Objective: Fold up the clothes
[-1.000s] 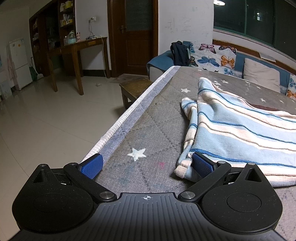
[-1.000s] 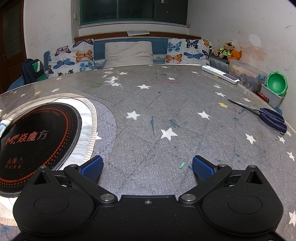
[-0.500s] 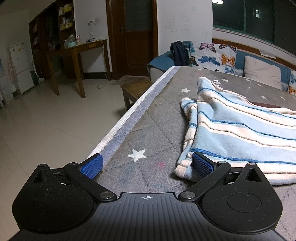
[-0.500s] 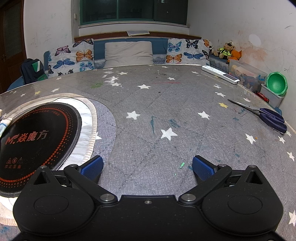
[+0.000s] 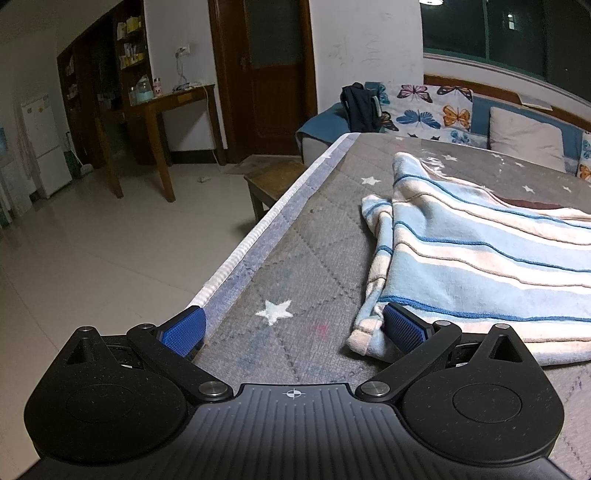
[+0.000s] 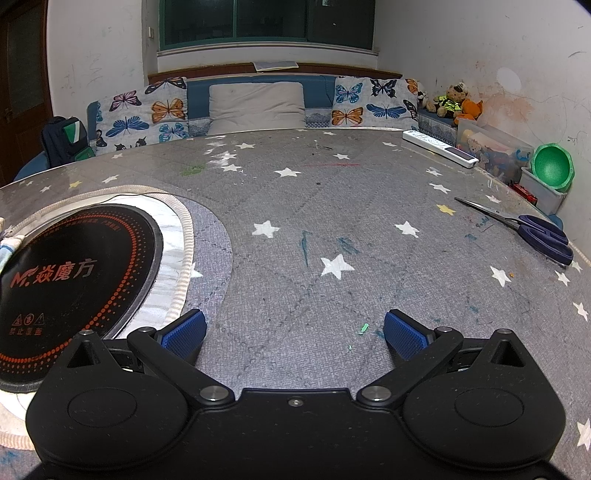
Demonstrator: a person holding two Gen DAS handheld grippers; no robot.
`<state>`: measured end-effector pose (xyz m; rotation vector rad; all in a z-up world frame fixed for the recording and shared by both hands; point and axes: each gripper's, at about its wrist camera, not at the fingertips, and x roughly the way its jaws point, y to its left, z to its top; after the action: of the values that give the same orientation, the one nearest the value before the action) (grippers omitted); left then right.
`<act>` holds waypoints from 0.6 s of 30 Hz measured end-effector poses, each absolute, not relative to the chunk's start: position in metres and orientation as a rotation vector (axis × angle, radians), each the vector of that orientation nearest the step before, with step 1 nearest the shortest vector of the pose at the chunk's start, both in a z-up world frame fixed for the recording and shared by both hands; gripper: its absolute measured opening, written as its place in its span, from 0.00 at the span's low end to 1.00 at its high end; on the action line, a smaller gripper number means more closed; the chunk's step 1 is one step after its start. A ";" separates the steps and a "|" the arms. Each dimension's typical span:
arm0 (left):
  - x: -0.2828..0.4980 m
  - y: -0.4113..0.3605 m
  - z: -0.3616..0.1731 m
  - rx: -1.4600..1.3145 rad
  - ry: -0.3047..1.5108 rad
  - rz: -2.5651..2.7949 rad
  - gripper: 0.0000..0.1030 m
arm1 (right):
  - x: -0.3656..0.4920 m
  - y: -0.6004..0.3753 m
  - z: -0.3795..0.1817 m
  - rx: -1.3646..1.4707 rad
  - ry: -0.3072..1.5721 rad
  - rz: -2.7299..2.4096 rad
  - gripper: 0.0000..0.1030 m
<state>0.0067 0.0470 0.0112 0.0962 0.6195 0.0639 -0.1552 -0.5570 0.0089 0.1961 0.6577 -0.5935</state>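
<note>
The striped garment (image 5: 480, 258) is soft, fleecy cloth, matt; the bench (image 5: 314, 266) wears quilted grey fabric under a glossy clear film; the round cooktop (image 6: 66, 280) is smooth, shiny black glass; the scissors (image 6: 532, 232) have bright metal blades and matt plastic handles.

Indoor light is dim and cool, with a ceiling lamp (image 5: 431, 2) glowing at 1 o'clock in the left view. Both pictures are sharp centrally. Fisheye bending curves walls and the table edge (image 5: 280, 206) toward the borders, and glare streaks the tabletop (image 6: 221, 157) around 11 o'clock.
</note>
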 end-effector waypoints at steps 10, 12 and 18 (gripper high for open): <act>0.005 0.044 0.012 0.094 0.620 0.062 1.00 | -0.153 -0.558 0.009 0.198 0.657 -0.602 1.00; 0.004 0.044 0.012 0.089 0.622 0.061 1.00 | -0.152 -0.558 0.009 0.199 0.657 -0.605 1.00; 0.005 0.048 0.013 0.085 0.623 0.059 1.00 | -0.152 -0.558 0.009 0.200 0.657 -0.606 1.00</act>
<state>0.0046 0.0481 0.0127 0.0848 0.6235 0.0591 -0.1523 -0.5578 0.0086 0.2004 0.6569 -0.6056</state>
